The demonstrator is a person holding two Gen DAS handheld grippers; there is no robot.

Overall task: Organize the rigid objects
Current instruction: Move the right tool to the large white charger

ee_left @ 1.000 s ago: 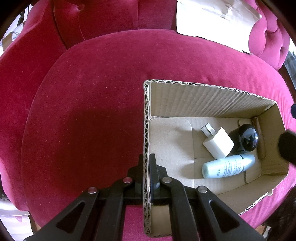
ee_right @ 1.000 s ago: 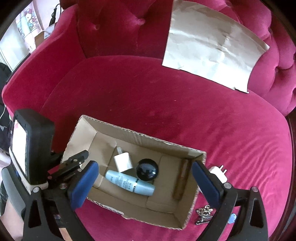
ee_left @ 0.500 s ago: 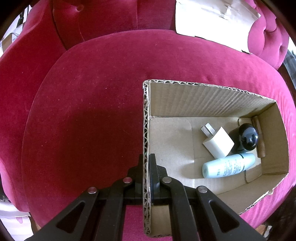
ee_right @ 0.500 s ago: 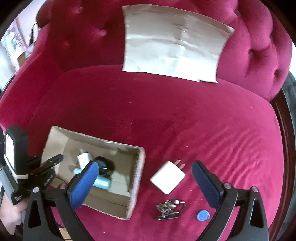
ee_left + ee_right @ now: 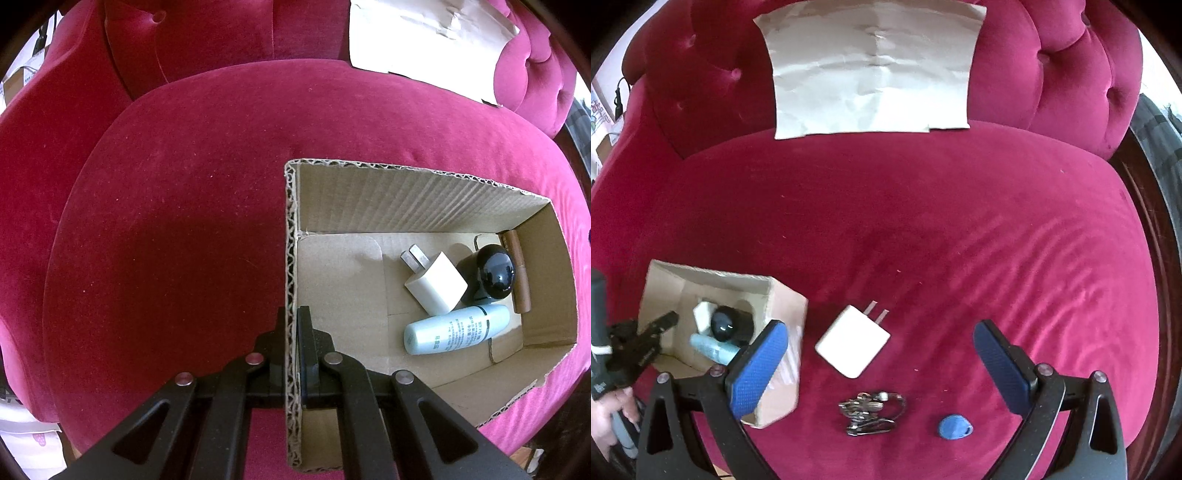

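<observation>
left tool pinched shut on the near wall of the cardboard box, one finger outside, one inside; judged a steadying hold so the box does not slide or tip on the soft red velvet seat cushion while things go in. box already holds a small white charger plug, a glossy black round object, a pale blue bottle lying on its side, and a brown stick-like item against the far end wall. right tool hangs above the cushion with its blue-padded fingers spread wide and nothing between them, angled down and forward. loose things sit on the cushion just right of the box: a larger white charger with prongs pointing away, a bunch of keys nearer the camera, a small blue tag beside the keys. the white charger lies roughly between the spread fingers, so it reads as the likely next pick. a sheet of pale paper leans on the tufted backrest, well apart. left tool's handle and the person's hand show at the lower left edge of the right view, low and level with the box rim.
</observation>
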